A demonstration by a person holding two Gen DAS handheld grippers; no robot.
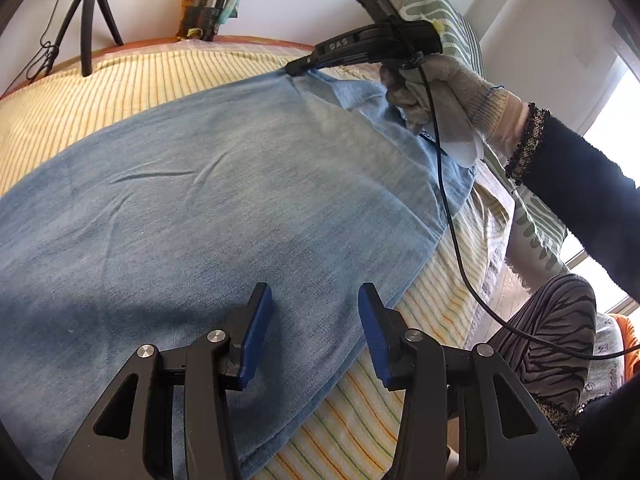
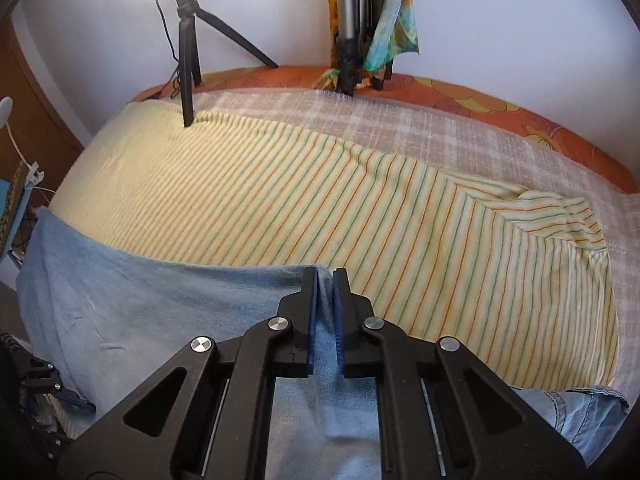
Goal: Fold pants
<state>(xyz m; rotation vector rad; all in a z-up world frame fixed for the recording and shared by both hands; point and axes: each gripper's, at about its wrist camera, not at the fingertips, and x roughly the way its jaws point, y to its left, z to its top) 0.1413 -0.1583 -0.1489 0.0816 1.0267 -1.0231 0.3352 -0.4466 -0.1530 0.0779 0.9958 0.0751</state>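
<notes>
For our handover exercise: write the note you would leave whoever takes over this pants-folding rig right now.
Right gripper: shut on the far edge of the blue pants.
Left gripper: open, empty, over the pants' near part.
Pants lie spread on the striped sheet.
Done: far edge gripped.
Left: probably grip the near edge too, then make the fold.

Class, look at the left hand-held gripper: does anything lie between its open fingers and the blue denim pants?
Nothing visible does. The left hand-held gripper hangs open directly over the blue denim pants, with only bare cloth below.
</notes>
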